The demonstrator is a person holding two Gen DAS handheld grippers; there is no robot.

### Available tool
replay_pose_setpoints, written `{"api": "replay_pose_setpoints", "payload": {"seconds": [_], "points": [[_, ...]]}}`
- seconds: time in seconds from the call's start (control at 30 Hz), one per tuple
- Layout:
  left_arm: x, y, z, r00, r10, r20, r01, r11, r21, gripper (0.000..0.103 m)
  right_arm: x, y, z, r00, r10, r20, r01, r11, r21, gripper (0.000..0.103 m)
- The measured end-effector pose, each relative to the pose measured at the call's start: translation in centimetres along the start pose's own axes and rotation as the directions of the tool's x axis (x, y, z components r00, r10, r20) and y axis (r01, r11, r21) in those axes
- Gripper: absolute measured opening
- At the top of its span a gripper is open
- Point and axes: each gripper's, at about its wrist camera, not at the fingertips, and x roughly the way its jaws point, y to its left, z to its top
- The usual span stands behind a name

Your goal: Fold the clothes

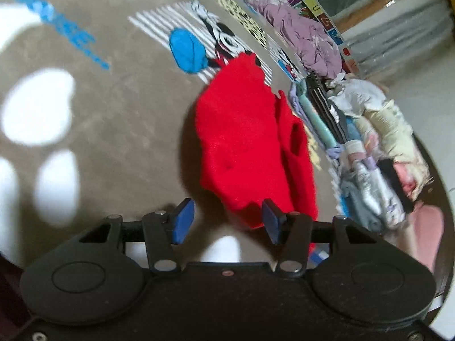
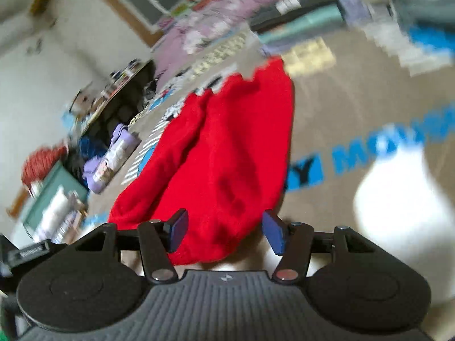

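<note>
A bright red knitted garment (image 1: 241, 130) lies crumpled on a tan printed blanket (image 1: 119, 108). My left gripper (image 1: 227, 221) is open just short of the garment's near edge. That edge reaches the right blue pad (image 1: 271, 223), but nothing is pinched. In the right wrist view the same red garment (image 2: 227, 156) stretches away from my right gripper (image 2: 226, 231), which is also open. Its near hem lies between the wide-apart jaws and is not clamped. This view is blurred.
A row of folded clothes (image 1: 355, 147) lines the blanket's right side, with a lilac quilt (image 1: 298, 28) behind it. A cartoon mouse print (image 1: 224, 39) sits beyond the garment. More lilac folded items (image 2: 113, 153) and a teal box (image 2: 48, 199) lie at the left.
</note>
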Motion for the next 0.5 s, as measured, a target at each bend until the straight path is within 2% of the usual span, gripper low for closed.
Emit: {"api": "replay_pose_setpoints", "payload": {"seconds": [0.03,0.07,0.1,0.13,0.2,0.27,0.37,0.43,0.5], "points": [[0.6,-0.1,-0.1,1.0,-0.017,-0.007,0.017,1.0,-0.015,0.05,0.5,-0.3,-0.4,1.0,0.019,-0.008,-0.018,0.999,0.039,0.058],[1.0,-0.3,0.0,0.999,-0.032,-0.01,0.032,0.999,-0.018,0.049,0.9,-0.6,-0.8,0.999,0.034,-0.01,-0.034,0.997,0.072,0.054],[1.5,-0.5,-0.1,0.999,-0.036,-0.002,0.036,0.999,-0.015,0.034,1.4,-0.8,-1.2,0.999,0.05,-0.011,-0.049,0.993,0.104,0.048],[2.0,-0.8,-0.2,1.0,-0.026,0.004,0.026,1.0,-0.009,0.03,1.9,-1.2,-1.5,0.998,0.059,-0.012,-0.057,0.989,0.138,0.04],[2.4,-1.3,-0.6,1.0,0.004,0.011,-0.004,1.0,0.029,0.013,2.8,-1.9,-2.1,0.998,0.062,-0.008,-0.06,0.982,0.179,0.024],[2.2,-1.9,-1.1,0.999,0.024,0.028,-0.026,0.997,0.074,0.011,2.3,-1.7,-2.4,0.998,0.058,0.029,-0.061,0.987,0.15,0.013],[0.5,-2.1,-3.0,0.997,0.009,0.073,-0.02,0.987,0.162,0.011,-0.4,-0.8,-2.4,0.989,0.086,0.12,-0.095,0.993,0.074,0.009],[2.5,-0.5,-4.4,0.994,0.109,-0.001,-0.108,0.984,0.141,0.011,-0.3,-1.4,-3.2,0.995,0.059,0.087,-0.065,0.996,0.068,0.009],[2.6,0.6,-5.7,0.995,0.093,0.036,-0.097,0.985,0.14,0.016,-0.2,-2.0,-3.9,0.998,0.032,0.054,-0.035,0.997,0.061,0.009]]}}
